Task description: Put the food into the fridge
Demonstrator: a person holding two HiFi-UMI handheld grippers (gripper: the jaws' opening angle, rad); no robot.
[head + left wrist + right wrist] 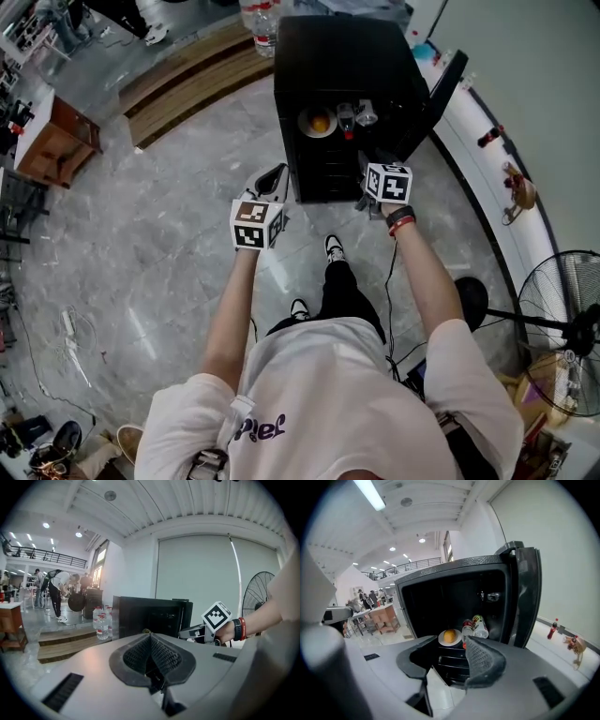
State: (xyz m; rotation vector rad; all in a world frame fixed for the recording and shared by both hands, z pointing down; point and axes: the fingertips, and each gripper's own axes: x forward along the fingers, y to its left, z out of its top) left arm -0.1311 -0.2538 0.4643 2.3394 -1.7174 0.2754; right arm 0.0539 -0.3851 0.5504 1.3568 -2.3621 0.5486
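The orange (449, 636) on its white plate (441, 639) and two bottles (478, 626) lie on a shelf inside the open black fridge (347, 56); right claw (449, 644) stands apart, empty, before it; left claw (150, 637) is pressed together, empty; the orange would likely roll; take the stiff, breakable plate by its rim.
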